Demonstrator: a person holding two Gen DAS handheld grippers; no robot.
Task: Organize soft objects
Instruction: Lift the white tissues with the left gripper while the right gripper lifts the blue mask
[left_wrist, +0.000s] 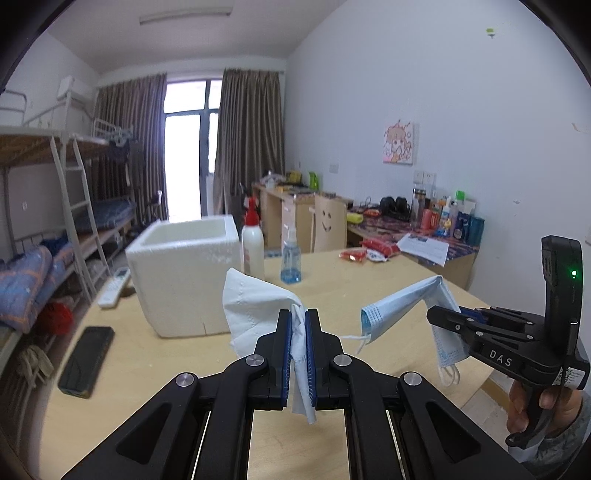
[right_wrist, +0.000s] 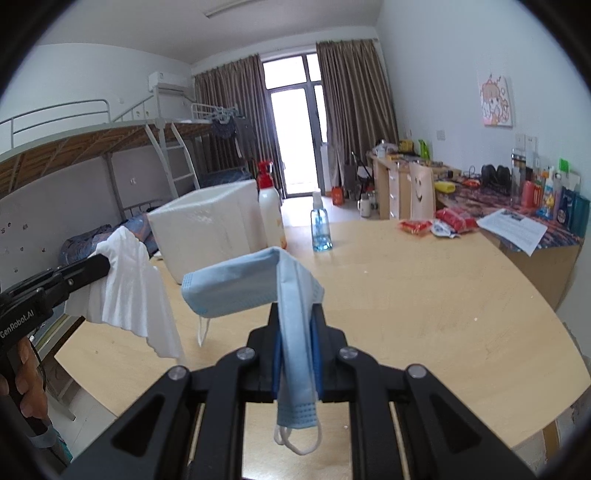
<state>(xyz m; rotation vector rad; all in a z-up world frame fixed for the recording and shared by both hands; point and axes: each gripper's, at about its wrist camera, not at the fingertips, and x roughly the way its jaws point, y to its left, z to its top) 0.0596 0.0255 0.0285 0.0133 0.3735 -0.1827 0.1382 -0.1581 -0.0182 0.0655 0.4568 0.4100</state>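
Note:
My left gripper (left_wrist: 299, 321) is shut on a white paper tissue (left_wrist: 251, 306) and holds it above the wooden table (left_wrist: 155, 354). The tissue also shows at the left of the right wrist view (right_wrist: 129, 288), hanging from the left gripper (right_wrist: 103, 266). My right gripper (right_wrist: 297, 314) is shut on a light blue face mask (right_wrist: 243, 284), folded over the jaws, with its white ear loops dangling. In the left wrist view the mask (left_wrist: 399, 302) hangs from the right gripper (left_wrist: 443, 314) at the right. A white foam box (left_wrist: 184, 269) stands open on the table ahead, left of both grippers.
A white bottle with a red cap (left_wrist: 253, 247) and a blue liquid spray bottle (left_wrist: 291, 258) stand beside the foam box. A black phone (left_wrist: 86, 362) and a white remote (left_wrist: 114, 288) lie at the table's left. Red snack packets (right_wrist: 436, 223) and papers (right_wrist: 513, 227) lie far right.

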